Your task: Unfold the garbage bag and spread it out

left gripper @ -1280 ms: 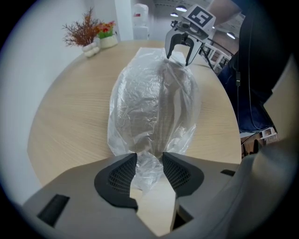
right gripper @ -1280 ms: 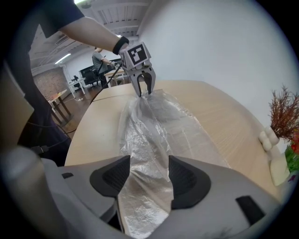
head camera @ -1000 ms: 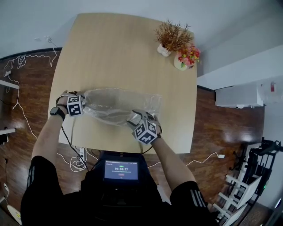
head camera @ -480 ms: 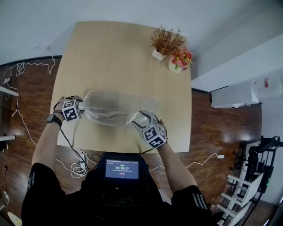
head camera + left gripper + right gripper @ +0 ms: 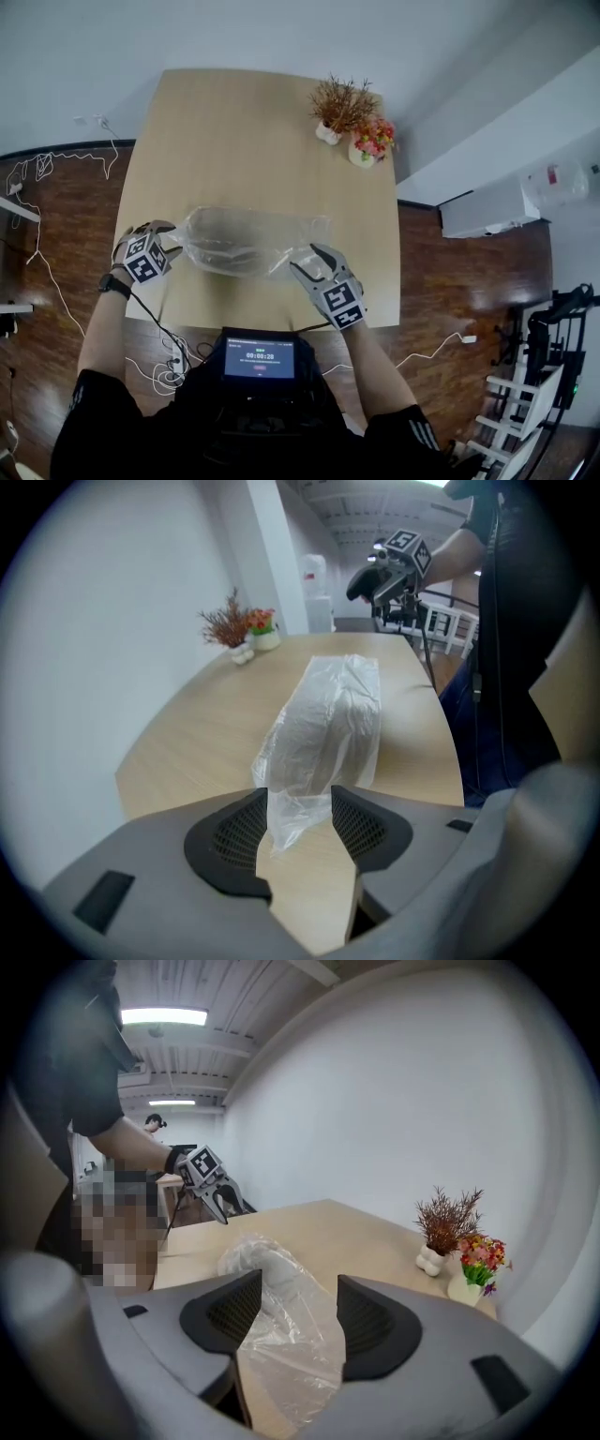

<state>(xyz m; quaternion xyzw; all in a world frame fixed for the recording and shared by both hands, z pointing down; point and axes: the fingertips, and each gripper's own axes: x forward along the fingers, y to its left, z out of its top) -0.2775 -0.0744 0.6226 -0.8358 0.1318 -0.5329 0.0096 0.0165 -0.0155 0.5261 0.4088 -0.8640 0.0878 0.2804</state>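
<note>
A clear, crinkled garbage bag lies lengthwise across the near half of the light wooden table. My left gripper is at the bag's left end. In the left gripper view its jaws stand wide, with the loose end of the bag between the pads and not pinched. My right gripper is at the bag's right end. Its jaws are also apart, and the bag lies slack between and below them. Each gripper shows in the other's view: the right gripper and the left gripper.
Two small pots, one with dried twigs and one with flowers, stand at the table's far right corner. A small screen sits at the person's chest. Cables lie on the dark wood floor on the left.
Both grippers have drawn back toward the table's near edge, the right one further to the right. The bag stays on the table, stretched between them.
</note>
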